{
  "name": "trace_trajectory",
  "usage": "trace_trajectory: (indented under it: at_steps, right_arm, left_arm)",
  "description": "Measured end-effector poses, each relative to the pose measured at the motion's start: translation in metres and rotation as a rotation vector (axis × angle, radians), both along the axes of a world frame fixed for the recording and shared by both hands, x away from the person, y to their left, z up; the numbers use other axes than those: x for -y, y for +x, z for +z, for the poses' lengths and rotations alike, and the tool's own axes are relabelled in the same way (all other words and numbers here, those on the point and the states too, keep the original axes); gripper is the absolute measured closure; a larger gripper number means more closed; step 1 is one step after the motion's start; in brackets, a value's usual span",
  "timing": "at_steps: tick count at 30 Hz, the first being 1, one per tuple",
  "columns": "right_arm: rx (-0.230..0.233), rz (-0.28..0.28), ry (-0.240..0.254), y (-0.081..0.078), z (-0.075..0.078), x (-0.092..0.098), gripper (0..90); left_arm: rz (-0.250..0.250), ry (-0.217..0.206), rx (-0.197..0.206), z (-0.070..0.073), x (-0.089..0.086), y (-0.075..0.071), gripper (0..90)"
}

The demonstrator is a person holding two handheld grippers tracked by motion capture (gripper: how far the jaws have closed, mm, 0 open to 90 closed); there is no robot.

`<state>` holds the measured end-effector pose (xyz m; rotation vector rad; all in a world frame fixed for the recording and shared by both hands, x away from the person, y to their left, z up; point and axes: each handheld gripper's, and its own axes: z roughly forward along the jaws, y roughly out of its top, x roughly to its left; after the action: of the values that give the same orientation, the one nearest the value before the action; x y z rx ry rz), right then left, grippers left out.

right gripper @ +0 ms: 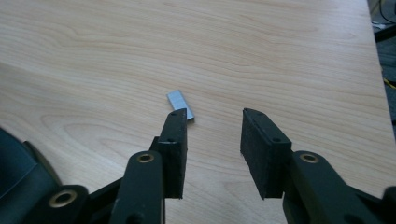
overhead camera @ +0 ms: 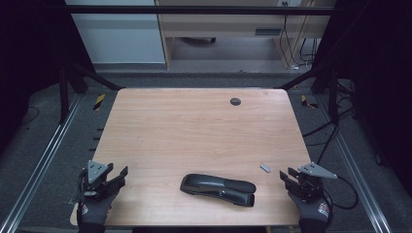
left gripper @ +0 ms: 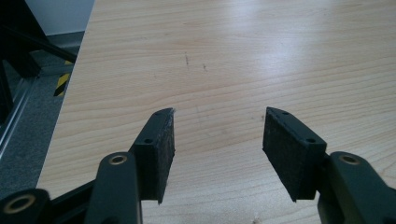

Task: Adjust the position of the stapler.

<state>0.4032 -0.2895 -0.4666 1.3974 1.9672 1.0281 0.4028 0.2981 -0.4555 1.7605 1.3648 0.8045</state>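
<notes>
While both grippers rest at the near corners of the desk (overhead camera: 194, 126), neither holds anything: the left gripper (left gripper: 218, 140) and right gripper (right gripper: 214, 140) stand open and empty. A small grey strip (right gripper: 180, 104) lies just ahead of the right gripper, left of its line, long axis slanted. The black stapler (overhead camera: 218, 189) lies between them, lengthwise across. The right hand is judged nearer the strip.

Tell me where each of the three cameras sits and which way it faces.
High view: above the near edge, facing forward and down on the table; gloved hands, left gripper, right gripper.
Left gripper view: rides the left gripper, looking along its open jaws over bare wood.
Right gripper view: rides the right gripper, facing the staple strip.
Shared: the high and right gripper views share the staple strip and black stapler.
</notes>
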Motion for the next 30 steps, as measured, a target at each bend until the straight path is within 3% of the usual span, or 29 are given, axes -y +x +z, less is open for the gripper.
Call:
trace_trajectory:
  at_steps: [10, 19, 20, 25, 30]
  right_arm:
    - [-0.027, 0.115, 0.007, -0.009, 0.002, -0.020, 69.2]
    - [-0.021, 0.205, 0.006, -0.018, 0.003, -0.035, 83.7]
    - [-0.015, 0.231, 0.012, -0.020, 0.003, -0.038, 89.7]
    - [-0.004, 0.280, 0.041, -0.023, 0.009, -0.045, 90.0]
    - [0.057, 0.320, 0.085, -0.028, 0.024, -0.052, 90.0]
  left_arm:
    - [-0.037, 0.014, 0.000, 0.000, 0.007, -0.004, 42.2]
    - [-0.046, 0.024, -0.004, 0.000, 0.009, -0.004, 42.5]
    - [-0.046, 0.024, -0.007, 0.000, 0.010, -0.004, 42.7]
    - [-0.050, 0.025, -0.009, -0.001, 0.010, -0.003, 43.0]
    - [-0.049, 0.026, -0.012, -0.001, 0.011, -0.002, 43.3]
